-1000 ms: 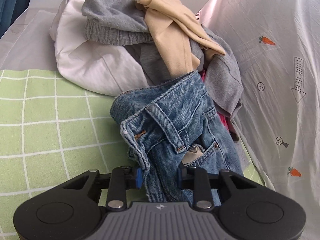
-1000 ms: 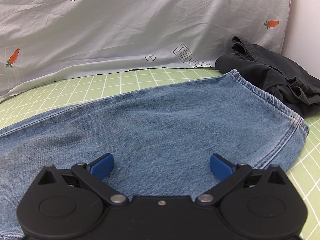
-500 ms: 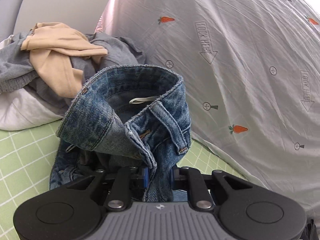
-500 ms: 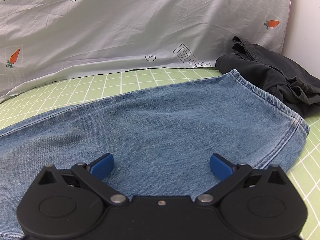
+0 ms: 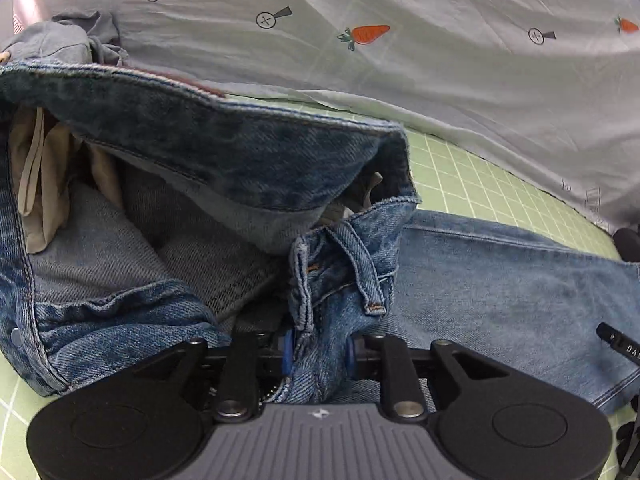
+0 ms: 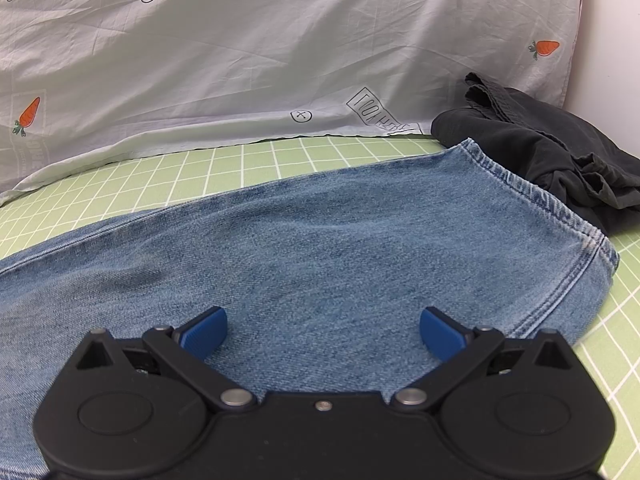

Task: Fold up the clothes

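Blue jeans (image 5: 224,160) lie on a green checked sheet. My left gripper (image 5: 318,354) is shut on the jeans' waistband near a belt loop and holds the open waist up above the legs (image 5: 500,280). In the right wrist view the jeans' leg (image 6: 320,248) lies flat, its hem at the right. My right gripper (image 6: 322,334) is open and empty, low over the leg near the hem.
A grey sheet with carrot prints (image 6: 280,48) rises behind the green checked sheet (image 6: 248,164). A black garment (image 6: 552,152) lies crumpled past the hem at the right. A grey garment (image 5: 68,44) shows at the far left.
My left gripper has swung right with the waistband, carrying it over toward the legs; the clothes pile has slid out of view. The right gripper has not moved.
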Tool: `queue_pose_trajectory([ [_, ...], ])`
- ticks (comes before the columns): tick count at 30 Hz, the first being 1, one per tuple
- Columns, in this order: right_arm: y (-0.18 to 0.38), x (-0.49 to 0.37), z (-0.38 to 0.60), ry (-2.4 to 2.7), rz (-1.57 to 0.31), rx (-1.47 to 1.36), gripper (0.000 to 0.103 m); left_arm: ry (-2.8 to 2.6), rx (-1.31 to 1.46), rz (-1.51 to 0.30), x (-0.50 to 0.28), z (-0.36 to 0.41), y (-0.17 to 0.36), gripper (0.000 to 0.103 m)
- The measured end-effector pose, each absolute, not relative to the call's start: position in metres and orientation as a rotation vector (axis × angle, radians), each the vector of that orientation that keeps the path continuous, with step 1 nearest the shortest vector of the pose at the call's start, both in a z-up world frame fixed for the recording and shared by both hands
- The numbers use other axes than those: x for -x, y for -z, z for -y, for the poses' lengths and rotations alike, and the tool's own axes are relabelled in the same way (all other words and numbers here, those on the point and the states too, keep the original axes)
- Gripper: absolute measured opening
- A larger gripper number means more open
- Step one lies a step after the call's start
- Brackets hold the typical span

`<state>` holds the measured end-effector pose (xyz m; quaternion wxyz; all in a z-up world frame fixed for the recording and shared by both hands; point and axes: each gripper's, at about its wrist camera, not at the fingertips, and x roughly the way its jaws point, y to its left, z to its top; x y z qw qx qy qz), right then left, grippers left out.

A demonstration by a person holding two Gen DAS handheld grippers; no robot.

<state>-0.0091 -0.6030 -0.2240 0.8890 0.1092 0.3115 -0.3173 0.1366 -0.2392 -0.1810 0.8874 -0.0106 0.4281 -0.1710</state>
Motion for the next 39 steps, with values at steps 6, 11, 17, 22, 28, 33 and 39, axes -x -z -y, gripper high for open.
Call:
queue_pose_trajectory([
  [6, 0.224, 0.009, 0.603, 0.66, -0.647, -0.227, 0.103, 0.397, 0.021, -0.876, -0.134, 0.235, 0.169, 0.053],
  [11, 0.224, 0.009, 0.603, 0.659, -0.647, -0.227, 0.103, 0.386, 0.102, -0.809, -0.119, 0.209, 0.142, 0.054],
  [17, 0.224, 0.009, 0.603, 0.657, -0.647, -0.227, 0.103, 0.229, 0.218, -0.735, -0.106, 0.16, 0.122, 0.054],
  [22, 0.224, 0.009, 0.603, 0.656, -0.646, -0.226, 0.103, 0.046, 0.295, -0.746, -0.105, 0.116, 0.124, 0.054],
  [28, 0.224, 0.009, 0.602, 0.655, -0.646, -0.226, 0.103, -0.076, 0.423, -0.771, -0.11, 0.083, 0.145, 0.071],
  [33, 0.224, 0.009, 0.602, 0.654, -0.646, -0.226, 0.103, -0.034, 0.536, -0.781, -0.122, 0.072, 0.159, 0.061],
  [39, 0.224, 0.009, 0.602, 0.653, -0.646, -0.225, 0.103, 0.129, 0.509, -0.677, -0.134, 0.094, 0.136, 0.021],
])
